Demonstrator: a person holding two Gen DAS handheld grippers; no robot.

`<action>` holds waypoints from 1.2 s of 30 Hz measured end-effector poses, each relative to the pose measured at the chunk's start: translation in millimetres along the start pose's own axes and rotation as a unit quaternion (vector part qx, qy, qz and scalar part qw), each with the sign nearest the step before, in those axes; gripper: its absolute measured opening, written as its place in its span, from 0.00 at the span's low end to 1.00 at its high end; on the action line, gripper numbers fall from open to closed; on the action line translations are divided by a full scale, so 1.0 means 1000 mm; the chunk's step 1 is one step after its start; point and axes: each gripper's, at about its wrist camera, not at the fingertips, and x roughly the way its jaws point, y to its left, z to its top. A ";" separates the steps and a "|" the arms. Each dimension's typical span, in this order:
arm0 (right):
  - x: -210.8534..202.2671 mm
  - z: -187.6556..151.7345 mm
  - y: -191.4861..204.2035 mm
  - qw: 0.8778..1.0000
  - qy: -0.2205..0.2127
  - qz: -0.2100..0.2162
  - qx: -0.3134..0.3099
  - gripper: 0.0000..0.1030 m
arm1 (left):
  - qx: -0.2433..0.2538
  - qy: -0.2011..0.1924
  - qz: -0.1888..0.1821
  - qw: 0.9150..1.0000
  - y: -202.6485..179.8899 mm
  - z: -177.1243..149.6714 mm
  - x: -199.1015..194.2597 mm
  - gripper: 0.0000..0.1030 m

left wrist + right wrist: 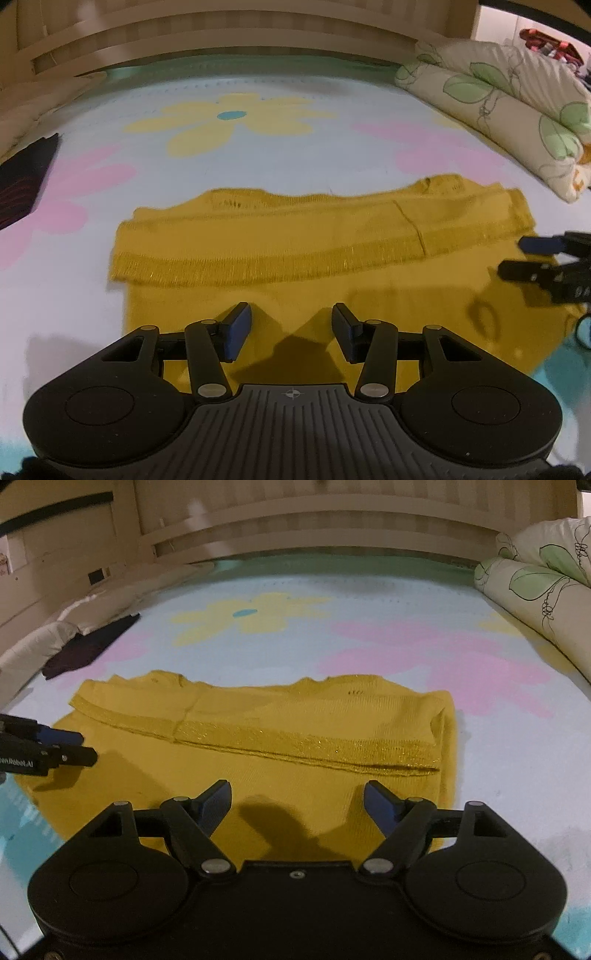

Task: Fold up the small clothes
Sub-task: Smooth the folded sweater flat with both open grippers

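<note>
A mustard-yellow knit garment (295, 251) lies flat on the bed, its far part folded toward me so a glittery ribbed hem band (258, 262) runs across the middle. It also shows in the right wrist view (277, 738). My left gripper (291, 321) is open and empty, low over the garment's near left part. My right gripper (297, 797) is open and empty, over the near right part. Each gripper shows in the other's view, the right one (517, 254) at the right edge and the left one (85, 746) at the left edge.
The bed sheet (295, 155) is pale blue with yellow and pink flowers. A folded dark garment (22, 184) lies at the far left. A leaf-print quilt (517, 110) is piled at the right. A wooden headboard (221, 37) runs along the back.
</note>
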 end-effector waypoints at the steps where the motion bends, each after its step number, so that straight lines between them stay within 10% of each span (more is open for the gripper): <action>1: 0.003 0.000 0.000 1.000 -0.001 -0.002 -0.001 0.78 | -0.006 0.000 -0.001 1.000 0.002 0.003 0.003 0.45; 23: 0.035 0.057 -0.054 0.989 -0.072 -0.017 0.126 0.80 | -0.184 -0.057 -0.002 0.981 0.072 0.060 0.041 0.46; 36: 0.041 0.060 -0.023 0.998 -0.024 0.005 0.056 0.96 | -0.068 0.005 0.001 0.998 0.024 0.052 0.041 0.49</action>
